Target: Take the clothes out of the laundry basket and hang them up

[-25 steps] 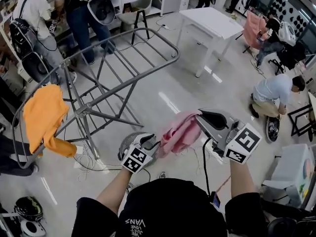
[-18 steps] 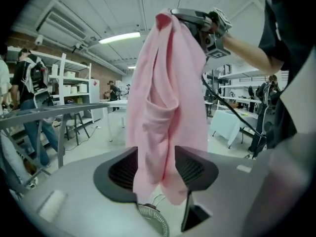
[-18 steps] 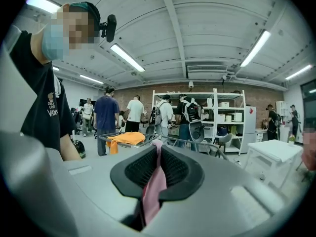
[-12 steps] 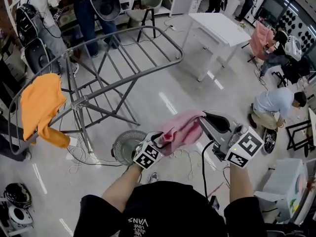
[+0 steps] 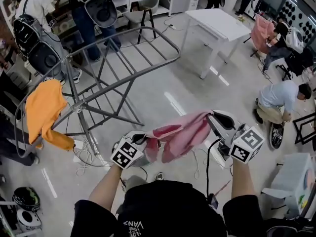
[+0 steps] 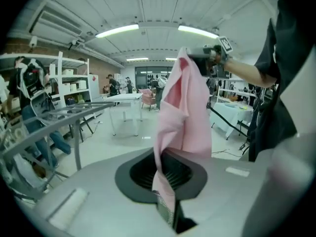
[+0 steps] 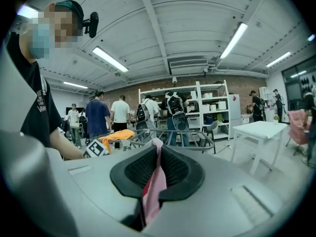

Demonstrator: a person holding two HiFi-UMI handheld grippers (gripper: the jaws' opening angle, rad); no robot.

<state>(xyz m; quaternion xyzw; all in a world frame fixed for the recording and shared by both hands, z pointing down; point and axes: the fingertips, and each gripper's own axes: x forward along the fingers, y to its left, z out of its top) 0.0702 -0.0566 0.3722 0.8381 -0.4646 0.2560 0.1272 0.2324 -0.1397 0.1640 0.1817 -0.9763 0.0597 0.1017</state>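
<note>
Pink cloth (image 5: 177,135) hangs stretched in the air between both claws, low centre in the head view, with its middle sagging in loose folds. The left gripper (image 5: 142,139) has just closed and pinches one edge of the cloth between its pads. The right gripper (image 5: 212,116) is clamped narrow on the opposite edge, a strip of pink running down between its jaws. The grey rack (image 5: 170,41) stands from ten to twelve o'clock, its near rail well apart from the cloth, most bars bare. An orange garment (image 5: 44,110) is draped over its rim at nine o'clock. Bare floor (image 5: 163,90) lies open at twelve o'clock between the rack's legs and a white table (image 5: 219,23) at one o'clock. Cables (image 5: 89,157) trail on the floor at eight o'clock near the left gripper, and a crouching person (image 5: 279,100) sits at three o'clock. The holder's black shirt (image 5: 173,206) carries the word VANS in white at six o'clock.
</note>
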